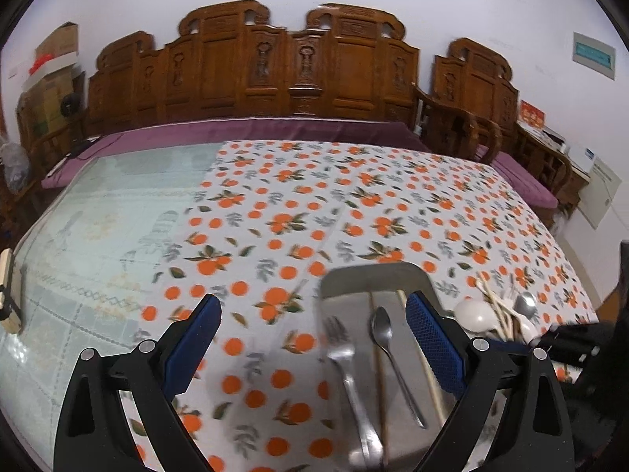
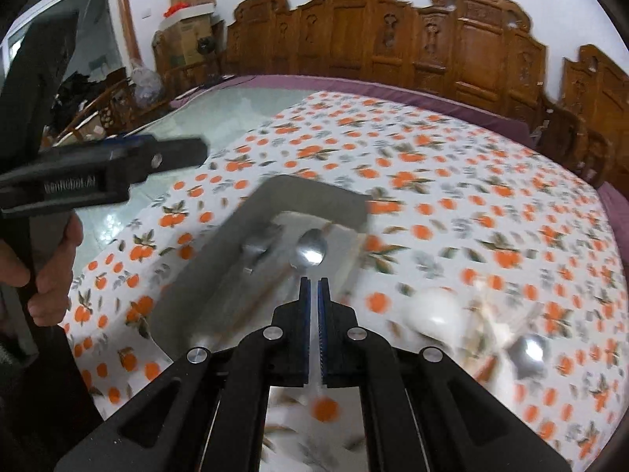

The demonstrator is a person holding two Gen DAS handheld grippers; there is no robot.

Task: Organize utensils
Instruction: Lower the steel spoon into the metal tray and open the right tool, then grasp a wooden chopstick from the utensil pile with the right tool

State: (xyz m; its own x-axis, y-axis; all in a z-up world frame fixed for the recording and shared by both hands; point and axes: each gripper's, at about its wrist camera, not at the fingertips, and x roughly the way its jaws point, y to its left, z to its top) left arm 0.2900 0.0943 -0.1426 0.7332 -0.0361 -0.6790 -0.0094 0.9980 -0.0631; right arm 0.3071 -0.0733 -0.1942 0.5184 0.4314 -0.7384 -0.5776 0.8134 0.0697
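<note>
A metal spoon (image 2: 311, 251) is clamped by its handle between the nearly closed fingers of the right gripper (image 2: 313, 281), its bowl held over a steel tray (image 2: 314, 196) on the orange-print tablecloth (image 2: 491, 212). The left gripper (image 1: 310, 314) is spread wide, holding nothing. A fork (image 1: 342, 350) and chopsticks (image 1: 379, 373) in the tray are seen sharply only in the left view, where more utensils (image 1: 499, 310) are heaped to the right.

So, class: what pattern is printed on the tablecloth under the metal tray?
Oranges with green leaves on white; the tablecloth shows best in the left wrist view.
</note>
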